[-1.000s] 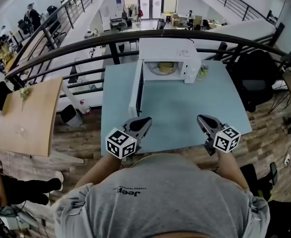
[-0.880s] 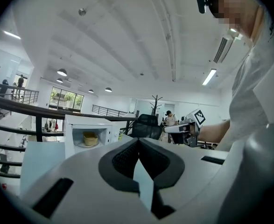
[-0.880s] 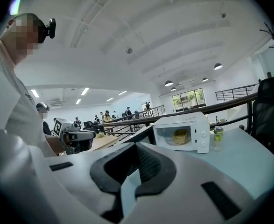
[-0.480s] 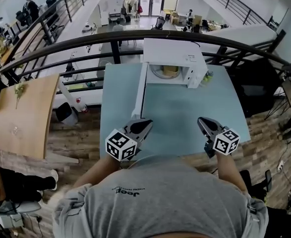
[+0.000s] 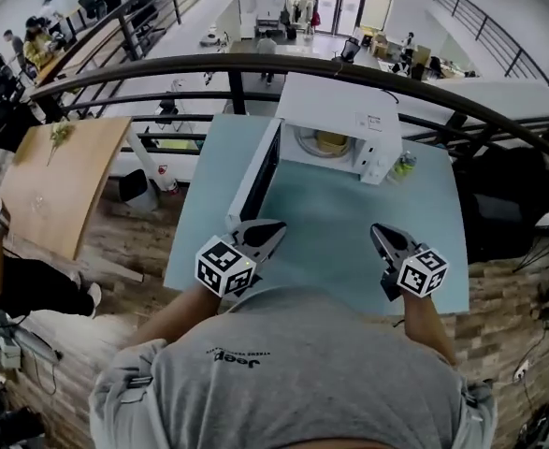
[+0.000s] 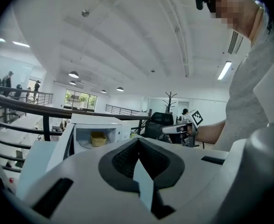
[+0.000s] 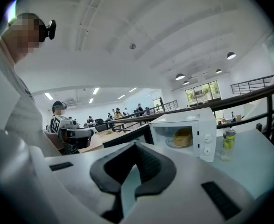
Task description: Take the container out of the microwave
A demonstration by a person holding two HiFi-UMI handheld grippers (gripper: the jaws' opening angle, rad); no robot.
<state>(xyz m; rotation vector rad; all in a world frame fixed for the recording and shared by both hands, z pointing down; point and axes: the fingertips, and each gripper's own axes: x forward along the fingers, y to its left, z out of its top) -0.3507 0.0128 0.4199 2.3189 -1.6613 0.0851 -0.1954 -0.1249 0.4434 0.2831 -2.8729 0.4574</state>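
Observation:
A white microwave stands at the far end of the light blue table, with its door swung open to the left. Inside it a yellow container sits on the glass turntable; the container shows in the left gripper view, and the container in the right gripper view. My left gripper and right gripper hover side by side over the near part of the table, well short of the microwave. Both are shut and hold nothing.
A small green bottle stands on the table just right of the microwave. A dark curved railing runs behind the table. A wooden table is at the left, with people further off.
Both grippers have moved a little further over the table toward the microwave, still shut. The head view has swung, so the table and microwave now sit slightly turned.

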